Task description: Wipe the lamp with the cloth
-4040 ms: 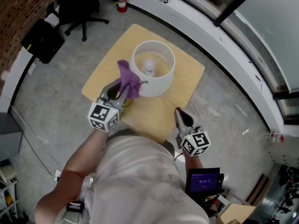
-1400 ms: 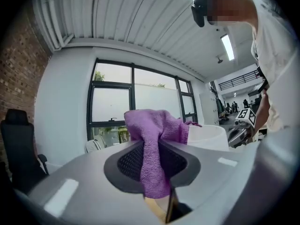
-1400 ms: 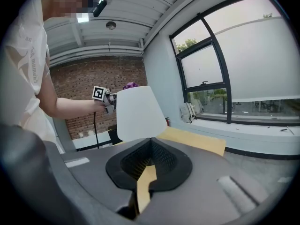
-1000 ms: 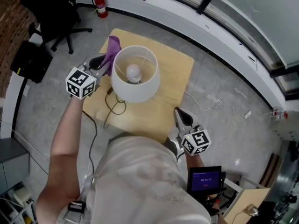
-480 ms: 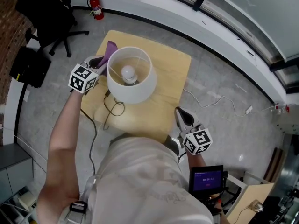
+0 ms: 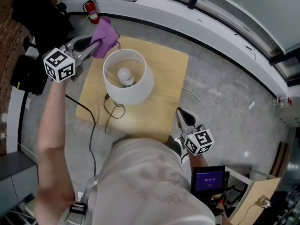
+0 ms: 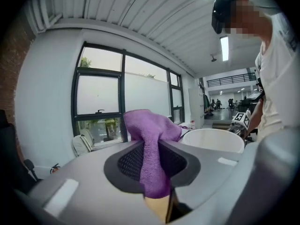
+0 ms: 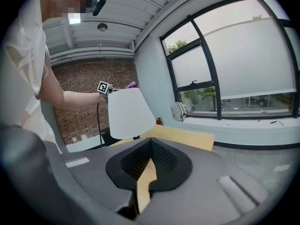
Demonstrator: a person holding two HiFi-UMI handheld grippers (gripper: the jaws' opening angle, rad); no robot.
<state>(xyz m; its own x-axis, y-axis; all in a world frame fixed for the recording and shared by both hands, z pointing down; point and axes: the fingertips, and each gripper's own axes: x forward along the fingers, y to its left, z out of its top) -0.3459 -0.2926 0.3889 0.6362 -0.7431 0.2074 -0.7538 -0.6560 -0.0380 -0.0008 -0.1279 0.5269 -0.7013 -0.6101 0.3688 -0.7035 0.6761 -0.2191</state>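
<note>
Concrete floor, square wooden table (image 6: 173,74).

Head view: white lamp (image 6: 138,90) mid-table, bulb (image 6: 123,73) visible inside shade. Left claw (image 6: 95,44) raised just beside shade's far-left rim, purple cloth (image 6: 106,33) bunched at tip. Right claw (image 6: 181,114) by table's near edge, well apart from lamp.

Left gripper view: claw pinching cloth, jaws just eased slightly wider; shade just right of cloth.

Right gripper view: jaws together, nothing between; lamp ahead-left.

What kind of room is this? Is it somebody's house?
Probably an office or lab-type workspace, not a home: it has a bare concrete floor, a red fire extinguisher by the wall, a black office chair and big windows.
</note>
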